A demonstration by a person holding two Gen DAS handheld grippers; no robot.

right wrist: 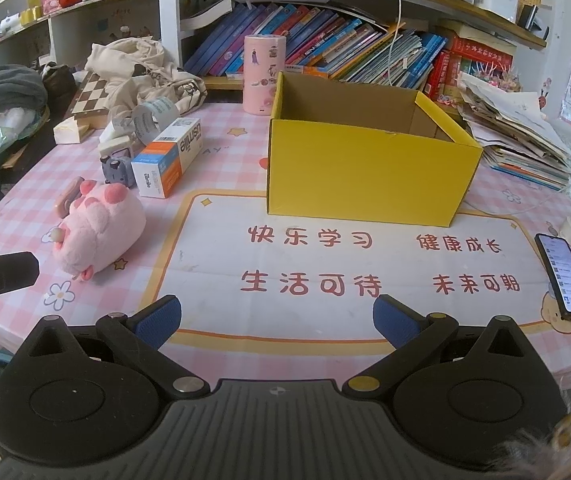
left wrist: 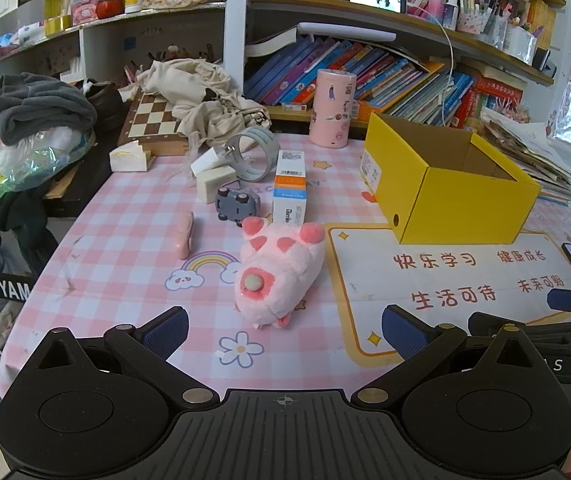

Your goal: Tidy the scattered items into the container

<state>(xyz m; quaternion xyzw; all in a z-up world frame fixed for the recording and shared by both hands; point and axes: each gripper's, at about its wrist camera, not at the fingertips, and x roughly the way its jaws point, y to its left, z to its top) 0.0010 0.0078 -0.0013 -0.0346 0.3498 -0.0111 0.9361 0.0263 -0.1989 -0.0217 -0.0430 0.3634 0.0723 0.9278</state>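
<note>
Left gripper point(left wrist: 284, 330) and right gripper point(right wrist: 276, 318) both gaped empty. One open yellow cardboard box point(right wrist: 365, 164) sat frame centre — one pink plush pig point(right wrist: 99, 232), one grey toy car point(left wrist: 236, 203), one white-orange carton point(left wrist: 290, 186) lay left of it.

Both wrist cameras look forward, low over the pink checked tablecloth point(left wrist: 125, 220). Shared: open yellow cardboard box point(left wrist: 465, 204) point(right wrist: 365, 168), at 1 o'clock left, 12 o'clock right.
</note>
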